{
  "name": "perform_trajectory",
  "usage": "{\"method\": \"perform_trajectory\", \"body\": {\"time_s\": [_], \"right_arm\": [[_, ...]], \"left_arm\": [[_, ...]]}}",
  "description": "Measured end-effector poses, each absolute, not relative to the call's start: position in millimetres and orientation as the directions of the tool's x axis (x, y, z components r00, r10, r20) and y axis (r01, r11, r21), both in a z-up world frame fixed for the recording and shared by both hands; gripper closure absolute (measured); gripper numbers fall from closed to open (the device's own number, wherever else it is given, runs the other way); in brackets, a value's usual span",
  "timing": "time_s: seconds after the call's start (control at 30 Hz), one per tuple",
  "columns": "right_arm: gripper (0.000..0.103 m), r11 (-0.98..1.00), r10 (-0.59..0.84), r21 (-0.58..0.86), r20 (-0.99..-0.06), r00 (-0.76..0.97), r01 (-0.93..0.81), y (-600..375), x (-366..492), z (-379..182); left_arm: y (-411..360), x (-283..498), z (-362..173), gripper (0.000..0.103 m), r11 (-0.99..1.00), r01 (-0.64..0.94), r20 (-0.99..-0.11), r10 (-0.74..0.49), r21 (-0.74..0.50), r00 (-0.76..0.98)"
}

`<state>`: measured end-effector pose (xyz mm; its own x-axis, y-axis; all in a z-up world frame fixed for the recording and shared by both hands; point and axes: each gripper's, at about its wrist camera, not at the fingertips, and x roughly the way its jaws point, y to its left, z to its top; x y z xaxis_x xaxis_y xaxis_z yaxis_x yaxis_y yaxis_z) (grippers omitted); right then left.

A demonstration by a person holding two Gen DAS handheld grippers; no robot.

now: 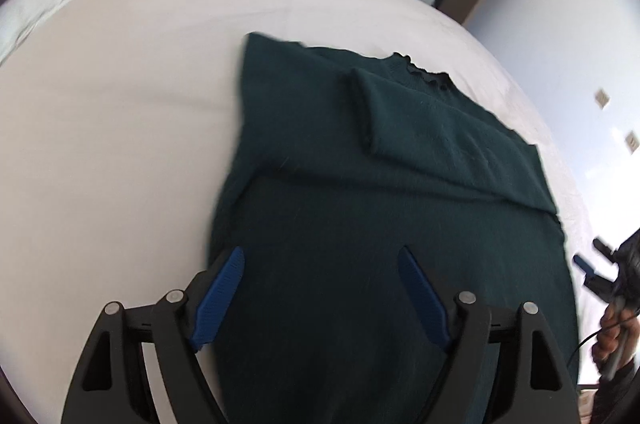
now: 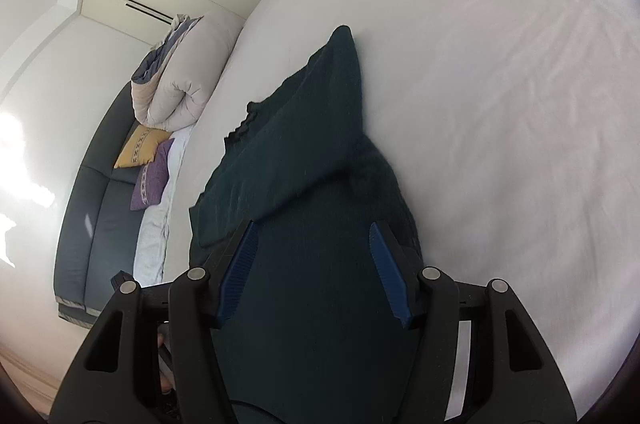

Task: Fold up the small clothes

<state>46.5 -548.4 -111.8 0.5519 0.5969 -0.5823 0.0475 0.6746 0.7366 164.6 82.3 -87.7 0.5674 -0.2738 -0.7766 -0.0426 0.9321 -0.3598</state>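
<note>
On the bed [image 1: 120,124], a dark green sweater [image 1: 380,224] lies partly folded; left gripper [image 1: 322,260] and right gripper [image 2: 312,236] hover above it, jaws released.

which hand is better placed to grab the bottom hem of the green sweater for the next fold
Either, probably; slight edge to the left. The left tongs stand open over the sweater near its side edge. The right tongs also straddle its lower part, empty. The hem itself is out of view.

Left tool [image 1: 322,254] black frame, blue ribbed pads [image 1: 218,298], silver pivot screws
</note>
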Motion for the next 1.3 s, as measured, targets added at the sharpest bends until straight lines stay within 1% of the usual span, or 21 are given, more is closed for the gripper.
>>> {"method": "perform_trajectory", "body": {"time_s": [0.1, 0.2, 0.33, 0.43, 0.5, 0.6, 0.63, 0.67, 0.73, 0.8, 0.87, 0.9, 0.97, 1.0, 1.07, 1.1, 1.13, 1.17, 1.23, 1.3], "right_arm": [[0.046, 0.686, 0.597, 0.727, -0.579, 0.555, 0.020, -548, -9, -104], [0.046, 0.699, 0.587, 0.715, -0.586, 0.558, 0.015, -545, -59, -102], [0.046, 0.700, 0.581, 0.714, -0.583, 0.568, 0.016, -549, -119, -102], [0.046, 0.695, 0.581, 0.719, -0.578, 0.573, 0.021, -554, -150, -101], [0.046, 0.694, 0.574, 0.719, -0.574, 0.583, 0.024, -559, -164, -99], [0.046, 0.701, 0.567, 0.713, -0.583, 0.582, 0.032, -565, -182, -98], [0.045, 0.708, 0.562, 0.705, -0.591, 0.579, 0.032, -566, -188, -98], [0.041, 0.714, 0.558, 0.699, -0.598, 0.576, 0.034, -566, -183, -98], [0.041, 0.724, 0.549, 0.689, -0.612, 0.569, 0.042, -565, -187, -99], [0.041, 0.725, 0.552, 0.688, -0.616, 0.563, 0.042, -564, -187, -100], [0.041, 0.725, 0.551, 0.687, -0.621, 0.558, 0.049, -563, -188, -102], [0.041, 0.722, 0.552, 0.690, -0.621, 0.557, 0.054, -564, -188, -102], [0.041, 0.725, 0.547, 0.686, -0.628, 0.553, 0.063, -566, -187, -101], [0.041, 0.729, 0.540, 0.681, -0.633, 0.555, 0.069, -568, -187, -100], [0.041, 0.738, 0.523, 0.670, -0.641, 0.562, 0.079, -575, -190, -97], [0.041, 0.741, 0.514, 0.666, -0.645, 0.566, 0.087, -581, -190, -95], [0.041, 0.743, 0.506, 0.663, -0.648, 0.569, 0.095, -586, -192, -93], [0.041, 0.744, 0.501, 0.660, -0.652, 0.569, 0.101, -590, -192, -93], [0.041, 0.747, 0.498, 0.654, -0.668, 0.552, 0.118, -597, -193, -95], [0.041, 0.747, 0.517, 0.651, -0.695, 0.499, 0.133, -600, -192, -102]], "left_arm": [[102, 120, -91, 0.021, 0.928, -0.106, -0.795, -0.242, -0.357, 0.557], [118, 77, -96, 0.022, 0.898, -0.152, -0.787, -0.269, -0.414, 0.556], [114, 40, -93, 0.020, 0.902, -0.109, -0.781, -0.295, -0.418, 0.550], [114, 25, -95, 0.018, 0.869, -0.097, -0.761, -0.364, -0.484, 0.537], [117, 16, -97, 0.018, 0.846, -0.094, -0.747, -0.404, -0.524, 0.528], [116, 9, -100, 0.018, 0.841, -0.073, -0.749, -0.433, -0.536, 0.502], [115, 7, -102, 0.018, 0.844, -0.062, -0.754, -0.441, -0.533, 0.487], [114, 4, -102, 0.020, 0.846, -0.052, -0.758, -0.446, -0.530, 0.475], [111, 1, -103, 0.021, 0.849, -0.027, -0.765, -0.461, -0.528, 0.450], [109, -3, -104, 0.030, 0.840, -0.014, -0.762, -0.486, -0.543, 0.428], [111, -7, -106, 0.043, 0.826, -0.018, -0.755, -0.506, -0.564, 0.417], [111, -7, -108, 0.046, 0.819, -0.024, -0.752, -0.514, -0.574, 0.412], [112, -8, -110, 0.059, 0.816, -0.036, -0.755, -0.516, -0.577, 0.405], [112, -7, -111, 0.062, 0.814, -0.038, -0.756, -0.518, -0.579, 0.400], [109, -5, -112, 0.074, 0.811, -0.045, -0.758, -0.524, -0.583, 0.389], [109, -4, -113, 0.076, 0.806, -0.046, -0.755, -0.530, -0.590, 0.385], [107, -3, -114, 0.080, 0.802, -0.043, -0.752, -0.538, -0.596, 0.381], [106, -3, -114, 0.082, 0.800, -0.042, -0.750, -0.542, -0.599, 0.379], [107, -3, -116, 0.083, 0.795, -0.043, -0.746, -0.547, -0.604, 0.379], [109, -4, -117, 0.084, 0.786, -0.048, -0.738, -0.556, -0.616, 0.382]]}}
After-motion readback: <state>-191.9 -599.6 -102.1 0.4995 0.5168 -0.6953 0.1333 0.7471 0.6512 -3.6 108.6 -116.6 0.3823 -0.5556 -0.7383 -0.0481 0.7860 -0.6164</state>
